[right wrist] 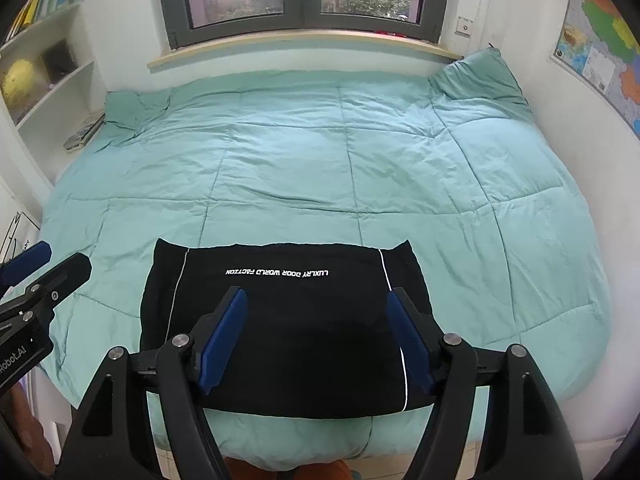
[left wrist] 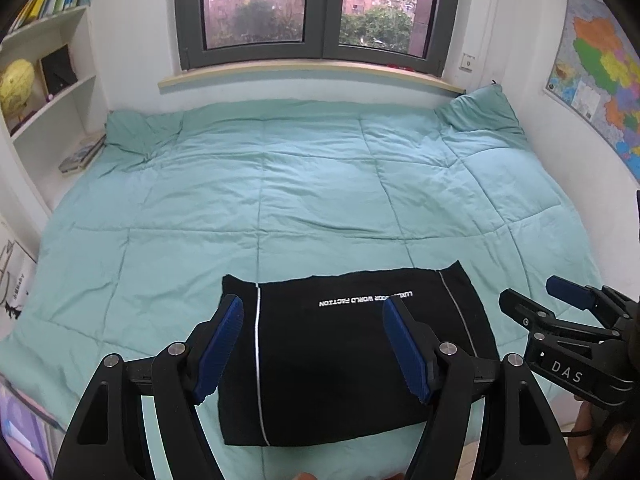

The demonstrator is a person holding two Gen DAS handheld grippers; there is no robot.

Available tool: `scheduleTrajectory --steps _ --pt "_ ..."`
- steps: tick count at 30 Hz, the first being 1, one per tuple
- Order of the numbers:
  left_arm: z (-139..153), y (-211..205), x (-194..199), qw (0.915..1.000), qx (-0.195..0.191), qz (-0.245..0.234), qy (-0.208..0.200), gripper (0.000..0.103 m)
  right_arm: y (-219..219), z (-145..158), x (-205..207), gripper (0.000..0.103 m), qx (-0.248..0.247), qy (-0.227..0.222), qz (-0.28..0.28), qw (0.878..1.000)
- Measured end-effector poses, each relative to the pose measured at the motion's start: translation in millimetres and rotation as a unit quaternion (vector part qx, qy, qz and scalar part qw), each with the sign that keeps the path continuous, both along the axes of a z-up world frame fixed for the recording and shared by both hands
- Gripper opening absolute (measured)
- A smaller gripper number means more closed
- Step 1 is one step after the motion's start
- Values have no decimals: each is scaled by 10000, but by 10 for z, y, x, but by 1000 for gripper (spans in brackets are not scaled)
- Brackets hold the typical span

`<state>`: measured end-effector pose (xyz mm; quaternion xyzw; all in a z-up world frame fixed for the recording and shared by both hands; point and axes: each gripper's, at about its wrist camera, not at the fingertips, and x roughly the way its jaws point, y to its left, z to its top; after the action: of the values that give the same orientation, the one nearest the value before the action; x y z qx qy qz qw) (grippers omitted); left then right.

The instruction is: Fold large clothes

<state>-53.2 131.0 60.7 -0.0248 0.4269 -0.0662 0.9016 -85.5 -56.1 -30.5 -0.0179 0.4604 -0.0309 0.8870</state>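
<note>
1. One garment on show: a black folded fabric garment with thin white piping and a line of white lettering (right wrist: pixel 280 320), lying flat as a neat rectangle on the near edge of the quilt.
2. One quilted mint-green bed cover (right wrist: pixel 320 168) spreads wide beyond the garment, wrinkled, with a bunched pillow-like corner at its far right.
3. Two tools in play. The left gripper with black arms and blue pads (left wrist: pixel 312 344) hangs above the garment, jaws spread wide, nothing between them.
4. The right gripper of the same black-and-blue build (right wrist: pixel 316 336) also hovers over the garment, jaws apart and empty; neither pad touches the cloth.
5. In the left wrist view the right gripper sits just off the garment's right side, a hand (left wrist: pixel 592 436) partly visible below it.
6. Beyond the garment, past the quilt: one dark-framed window with two panes (left wrist: pixel 316 12).
7. Left of the garment: one white shelf unit (left wrist: pixel 52 92) with books and one yellow globe (left wrist: pixel 16 84).
8. Right of it: one colourful wall map (left wrist: pixel 600 80).
9. Nothing lies between grippers and garment.
</note>
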Motion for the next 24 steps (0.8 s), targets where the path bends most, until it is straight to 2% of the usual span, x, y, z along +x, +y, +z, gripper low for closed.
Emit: scheduleTrajectory --steps 24 --pt "-178 -29 344 9997 -64 119 205 74 -157 -139 451 75 115 209 -61 9997"
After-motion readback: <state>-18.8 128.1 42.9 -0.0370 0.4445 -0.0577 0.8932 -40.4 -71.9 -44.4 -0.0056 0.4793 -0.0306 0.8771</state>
